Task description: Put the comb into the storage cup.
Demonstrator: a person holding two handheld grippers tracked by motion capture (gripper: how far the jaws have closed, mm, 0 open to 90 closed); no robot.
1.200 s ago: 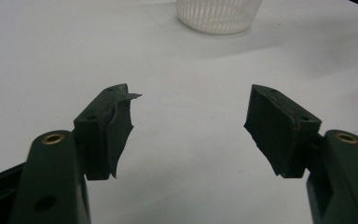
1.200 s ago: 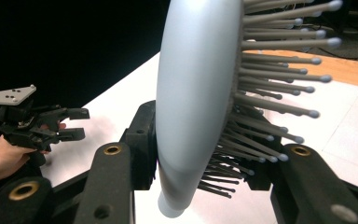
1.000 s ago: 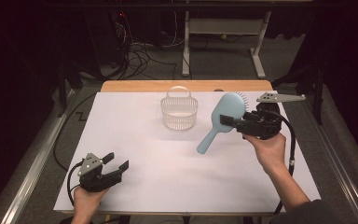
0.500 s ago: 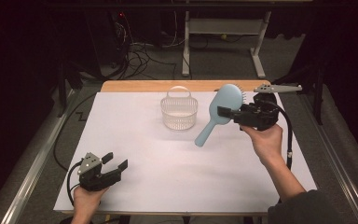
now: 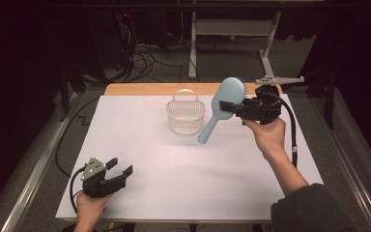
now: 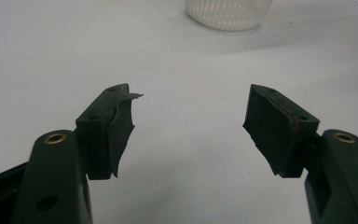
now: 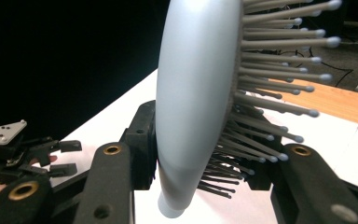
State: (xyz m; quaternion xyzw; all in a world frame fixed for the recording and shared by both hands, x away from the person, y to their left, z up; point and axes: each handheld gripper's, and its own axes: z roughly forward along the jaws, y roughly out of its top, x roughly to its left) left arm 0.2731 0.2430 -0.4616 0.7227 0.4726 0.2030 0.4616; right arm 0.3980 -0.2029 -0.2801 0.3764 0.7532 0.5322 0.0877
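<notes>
In the high view, the right gripper (image 5: 228,107) was clamped on the head of a pale blue plastic paddle hairbrush (image 5: 221,107), held in the air just right of a clear ribbed plastic basket with a hoop handle (image 5: 185,116); the brush handle slanted down toward the basket's rim. The basket looked empty. To do this step well, I judged the handle should be steered over the opening, clear of the hoop, before any release. The left gripper (image 5: 120,167) rested on the white table cover (image 5: 174,179), well apart.

In the left gripper view, the jaws stood wide with nothing between them (one pad's lining was peeling).

In the right gripper view, the jaws pinched the brush's back and bristles (image 7: 270,102).
</notes>
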